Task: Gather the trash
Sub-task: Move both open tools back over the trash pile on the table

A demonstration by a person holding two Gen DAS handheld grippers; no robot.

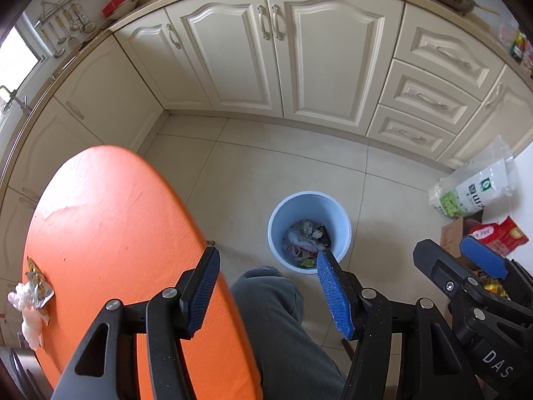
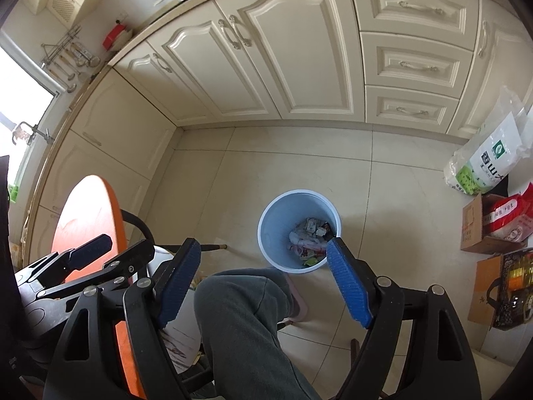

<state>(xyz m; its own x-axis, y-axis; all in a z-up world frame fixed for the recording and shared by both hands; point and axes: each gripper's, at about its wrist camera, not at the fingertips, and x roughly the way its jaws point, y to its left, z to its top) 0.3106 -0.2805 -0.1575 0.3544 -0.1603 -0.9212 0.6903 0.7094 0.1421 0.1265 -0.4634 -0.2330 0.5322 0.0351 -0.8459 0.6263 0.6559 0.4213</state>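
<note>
At the far left of the left wrist view, a crumpled white tissue (image 1: 28,313) and a small printed wrapper (image 1: 39,287) were seen lying touching each other near the edge of the orange table (image 1: 110,220). The left gripper (image 1: 268,295) was held above the table's right edge and a grey-trousered knee (image 1: 269,303), its blue-padded fingers (image 1: 333,296) spread apart with nothing caught between them. Just beyond the right finger, a light blue bin (image 1: 309,231) stood on the tiled floor, partly filled with crumpled papers and wrappers (image 1: 306,241). Further right, the right gripper (image 1: 466,260) was partly visible, and behind it a rice bag (image 1: 476,186) was propped near the drawers.

In the right wrist view, the left gripper (image 2: 90,253) appeared at the left, over the table (image 2: 86,213). The right gripper (image 2: 263,285) was held released, its fingers (image 2: 348,288) wide and empty, above the knee (image 2: 240,303). The bin (image 2: 299,235) stood just past its right finger, with the rice bag (image 2: 489,156) and cardboard boxes (image 2: 474,230) at the far right.
</note>
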